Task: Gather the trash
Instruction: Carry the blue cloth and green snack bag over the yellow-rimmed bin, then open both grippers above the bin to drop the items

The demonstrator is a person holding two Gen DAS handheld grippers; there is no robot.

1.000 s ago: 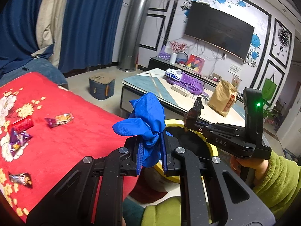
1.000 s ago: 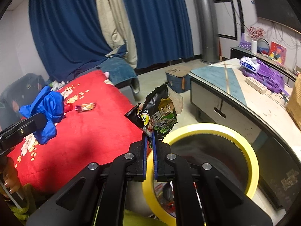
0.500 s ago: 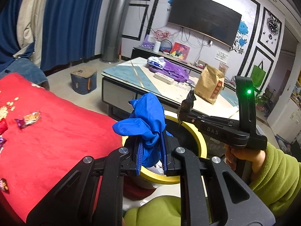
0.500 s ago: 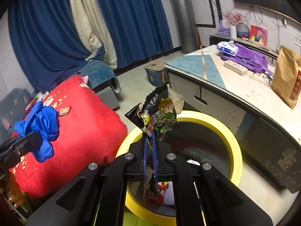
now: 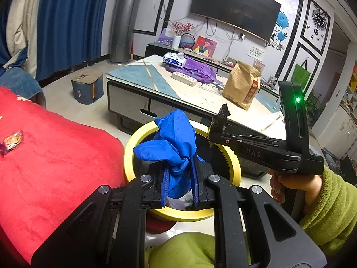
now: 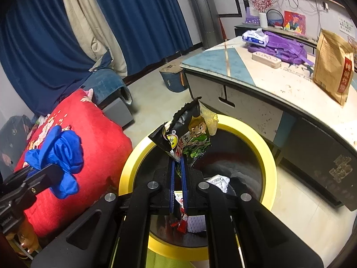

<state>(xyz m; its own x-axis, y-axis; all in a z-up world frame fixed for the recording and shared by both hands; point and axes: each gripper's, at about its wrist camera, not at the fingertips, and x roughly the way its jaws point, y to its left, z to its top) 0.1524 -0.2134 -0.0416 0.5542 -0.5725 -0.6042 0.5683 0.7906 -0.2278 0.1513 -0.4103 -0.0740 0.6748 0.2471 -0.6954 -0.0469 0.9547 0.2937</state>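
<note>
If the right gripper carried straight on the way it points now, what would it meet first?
Probably the dark inside of the yellow-rimmed round trash bin, with litter at the bottom; the right gripper, clamping a black snack wrapper, points into its mouth.

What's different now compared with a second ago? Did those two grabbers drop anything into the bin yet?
Not yet. Both tools have swung from beside the red blanket toward the yellow-rimmed bin and lower. The left tool still grips the blue glove; the right tool still grips the snack wrapper.
</note>
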